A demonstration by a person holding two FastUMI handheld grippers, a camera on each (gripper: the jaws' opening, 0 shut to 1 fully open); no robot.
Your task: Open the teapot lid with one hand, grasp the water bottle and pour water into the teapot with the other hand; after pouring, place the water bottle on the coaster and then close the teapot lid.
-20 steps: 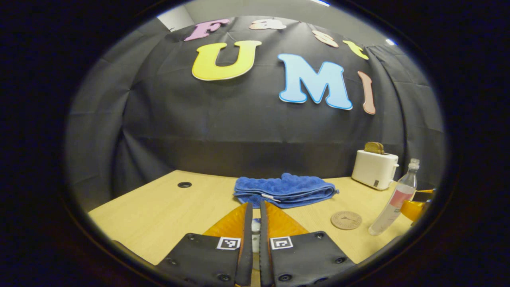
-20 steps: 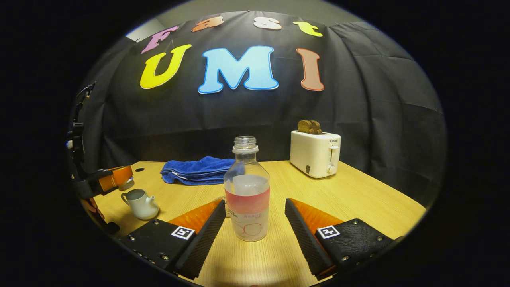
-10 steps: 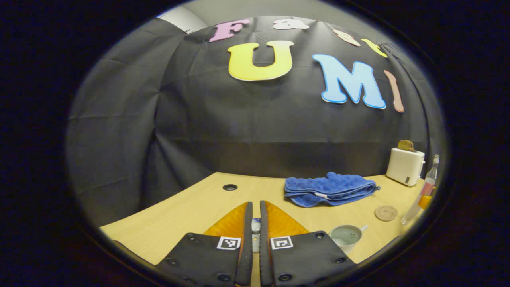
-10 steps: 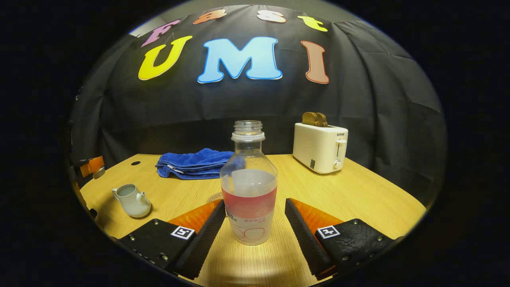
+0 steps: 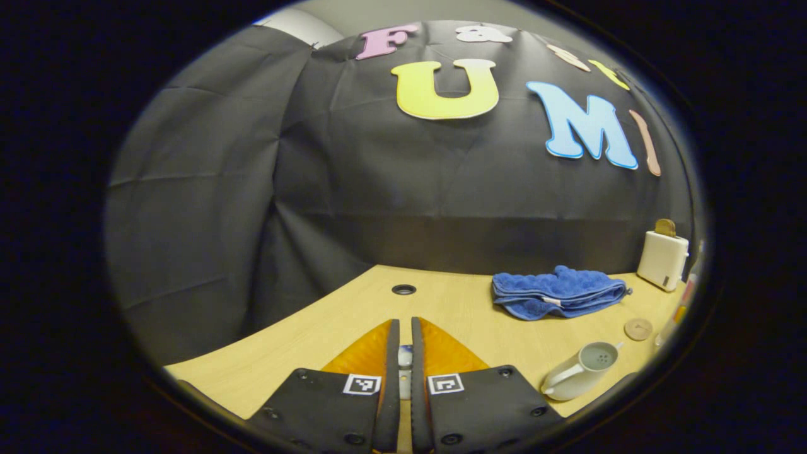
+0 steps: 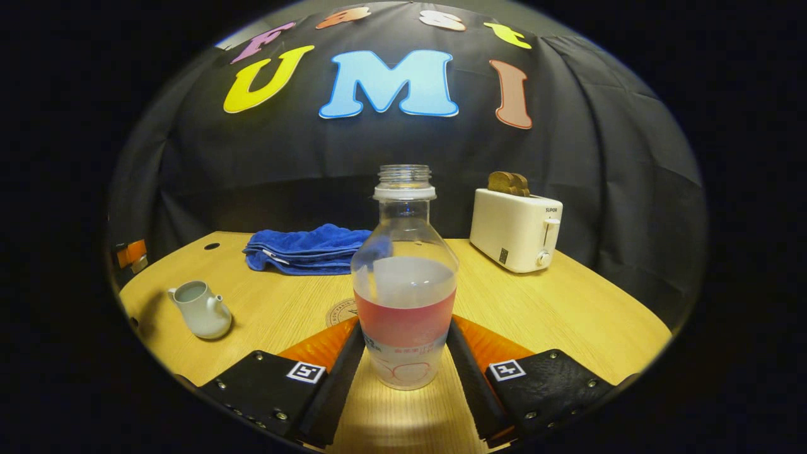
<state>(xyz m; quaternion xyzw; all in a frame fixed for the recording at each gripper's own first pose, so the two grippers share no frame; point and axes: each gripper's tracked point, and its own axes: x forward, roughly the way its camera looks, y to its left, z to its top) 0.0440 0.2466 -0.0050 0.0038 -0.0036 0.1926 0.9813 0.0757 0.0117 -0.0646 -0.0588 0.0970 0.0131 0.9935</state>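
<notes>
In the right gripper view a clear water bottle (image 6: 404, 296), uncapped, with pink liquid and a pink label, stands upright on the table. My right gripper (image 6: 405, 328) is shut on its lower body, one finger against each side. The white teapot (image 6: 200, 309) sits lidless at the left, and the round coaster (image 6: 339, 313) peeks out behind the bottle. In the left gripper view my left gripper (image 5: 404, 325) is shut on the small teapot lid (image 5: 405, 358), held above the table to the left of the open teapot (image 5: 583, 369). The coaster (image 5: 638, 328) lies beyond the teapot.
A folded blue towel (image 6: 309, 249) lies at the back of the wooden table (image 6: 555, 315). A white toaster (image 6: 517, 227) with bread in it stands at the back right. A cable hole (image 5: 403, 289) is in the tabletop ahead of the left gripper. Black cloth walls close the booth.
My right gripper's fingers have closed from wide open onto the bottle. My left gripper has carried the lid further left, away from the teapot.
</notes>
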